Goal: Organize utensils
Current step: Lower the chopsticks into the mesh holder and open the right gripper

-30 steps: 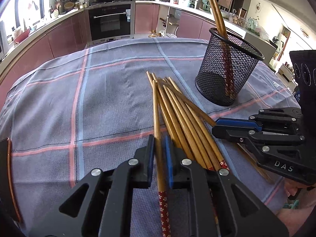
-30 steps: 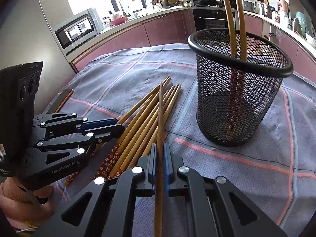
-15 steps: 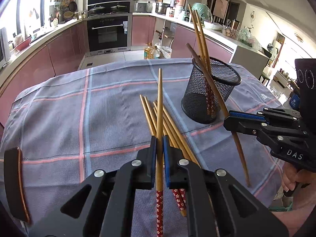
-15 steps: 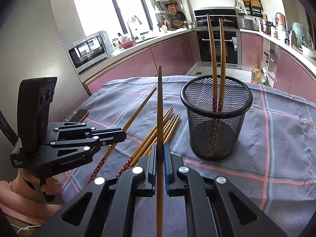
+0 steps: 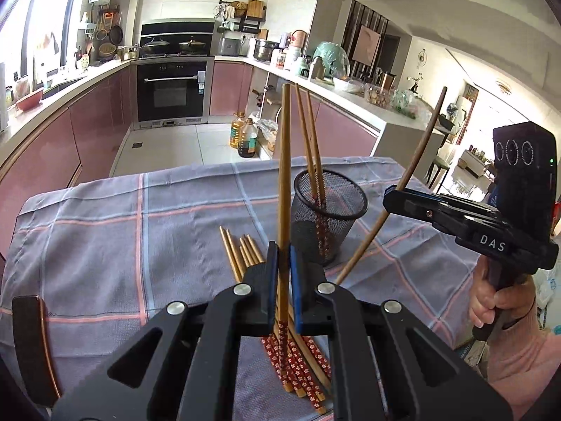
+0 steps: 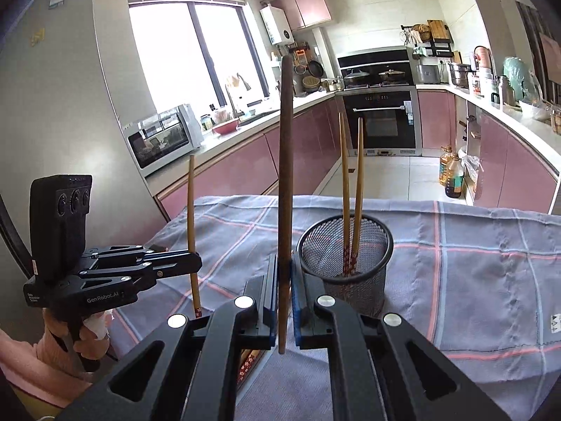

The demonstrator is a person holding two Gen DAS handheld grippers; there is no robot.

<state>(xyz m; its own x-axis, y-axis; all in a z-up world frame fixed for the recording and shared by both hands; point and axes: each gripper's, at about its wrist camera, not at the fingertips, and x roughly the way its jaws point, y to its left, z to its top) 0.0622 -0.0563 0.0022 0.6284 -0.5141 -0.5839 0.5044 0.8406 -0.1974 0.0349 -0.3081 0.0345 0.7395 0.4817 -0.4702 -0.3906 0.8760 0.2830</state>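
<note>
Left wrist view: my left gripper clamps one chopstick.
Right gripper: clamps another chopstick.
Done: two in cup, 1 o'clock.
Left: pile on cloth.

Cabinets: pink, L-shaped run | oven: built-in, black | window: bright daylight | floor: pale tile

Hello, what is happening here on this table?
A person is sorting chopsticks into a mesh cup. Each hand holds a gripper, and both the left gripper and the right gripper have their jaws shut on one chopstick, raised above the tablecloth. Two chopsticks stand in the cup; a pile lies beside it.
</note>
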